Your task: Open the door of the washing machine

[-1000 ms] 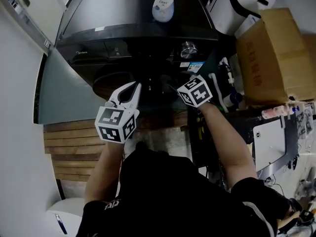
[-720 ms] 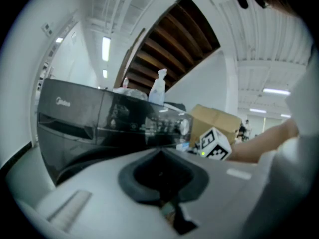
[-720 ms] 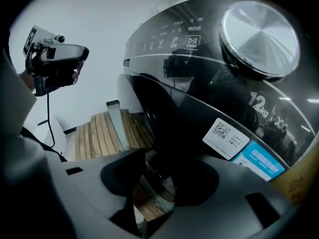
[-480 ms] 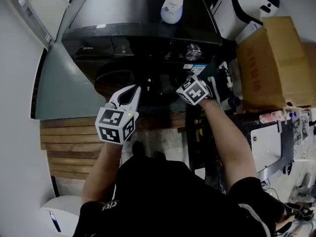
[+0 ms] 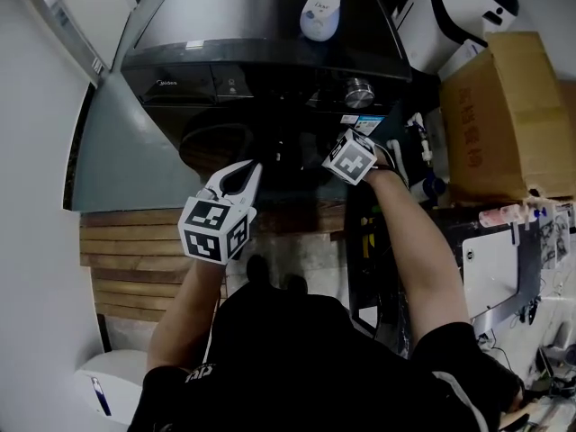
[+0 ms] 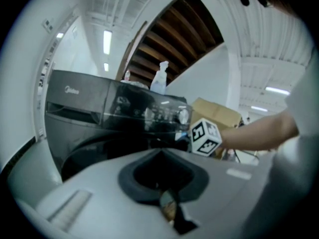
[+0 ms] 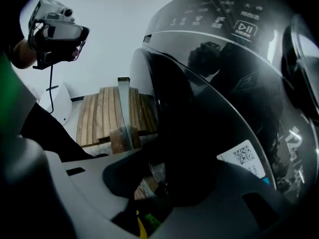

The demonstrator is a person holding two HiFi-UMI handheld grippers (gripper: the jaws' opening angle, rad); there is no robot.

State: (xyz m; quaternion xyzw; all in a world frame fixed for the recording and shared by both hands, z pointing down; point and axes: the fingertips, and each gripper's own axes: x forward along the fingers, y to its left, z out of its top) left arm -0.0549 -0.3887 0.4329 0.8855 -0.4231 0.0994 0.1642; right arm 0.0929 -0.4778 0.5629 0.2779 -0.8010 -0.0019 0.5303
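- Head view: the washing machine (image 5: 270, 52) stands directly ahead of the person, with its dark control panel (image 5: 261, 84) facing them. A chrome knob (image 5: 358, 91) sits at the right end of the panel.
- The round door (image 5: 216, 142) is set in the front face below the control panel. It is dark and glossy.
- A white bottle (image 5: 321, 12) stands on top of the machine. A cardboard box (image 5: 504, 115) is to the right of the machine, and wooden slats (image 5: 135, 259) lie on the floor at lower left.
- Left hand-held gripper (image 5: 255, 166): the jaws are fully together with nothing between them. It is held in the air in front of the lower part of the door, clear of the machine.
- Right hand-held gripper (image 7: 152, 180): it points steeply down at the right side of the door, and its marker cube (image 5: 349, 156) lies just below the knob.
- Right gripper view: the jaws stand apart and have just been closing. The dark edge of the door (image 7: 164, 133) runs into the gap between them. Pad contact with that edge cannot be confirmed.
- A white label with a QR code (image 7: 244, 158) is fixed to the machine front, just right of the door edge.
- Left gripper view: the machine front fills the middle ground, with the marker cube of the right gripper in front of its right side.
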